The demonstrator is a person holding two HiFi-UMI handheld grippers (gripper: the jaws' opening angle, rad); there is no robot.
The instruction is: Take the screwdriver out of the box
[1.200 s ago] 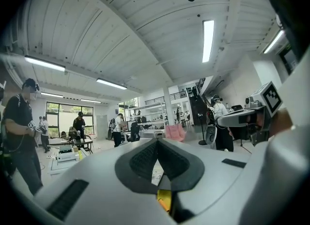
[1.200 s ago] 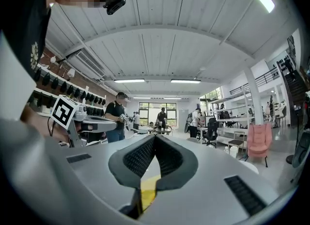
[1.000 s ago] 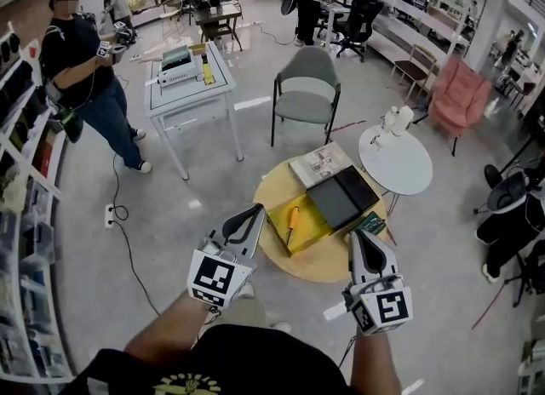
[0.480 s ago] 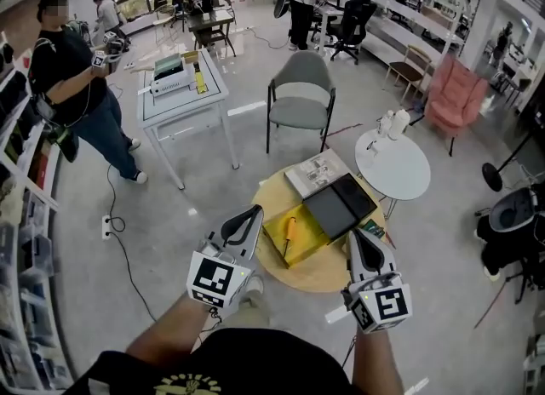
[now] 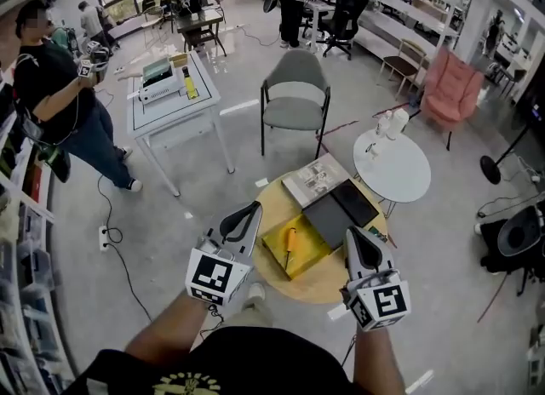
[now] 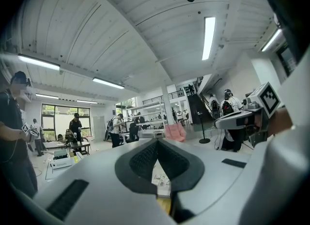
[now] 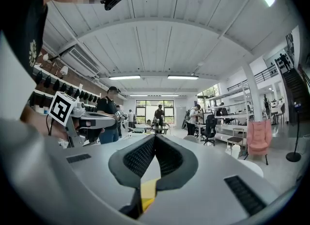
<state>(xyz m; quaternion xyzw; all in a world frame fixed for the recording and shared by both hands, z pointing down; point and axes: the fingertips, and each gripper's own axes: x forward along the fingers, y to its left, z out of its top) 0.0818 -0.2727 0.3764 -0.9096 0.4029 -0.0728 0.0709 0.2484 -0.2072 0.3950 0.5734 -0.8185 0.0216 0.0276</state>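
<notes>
An open yellow box (image 5: 300, 249) lies on a round wooden table (image 5: 271, 200). Inside it is a screwdriver (image 5: 289, 241) with an orange handle. A black lid (image 5: 341, 210) rests against the box's right side. My left gripper (image 5: 252, 209) hovers shut and empty at the table's near left edge, short of the box. Just right of the box, my right gripper (image 5: 352, 234) is shut and empty too. In the left gripper view the jaws (image 6: 156, 142) meet at their tips. The right gripper view shows the same (image 7: 155, 136), with the yellow box (image 7: 147, 190) showing below them.
A printed booklet (image 5: 317, 179) lies at the table's far side. A white round side table (image 5: 400, 172) with bottles stands to the right, a grey chair (image 5: 295, 100) beyond. A person (image 5: 51, 95) stands by a white work table (image 5: 200, 100) at the left.
Both grippers have been carried forward together toward the round table. The yellow box now lies closer to their tips. Both stay shut.
</notes>
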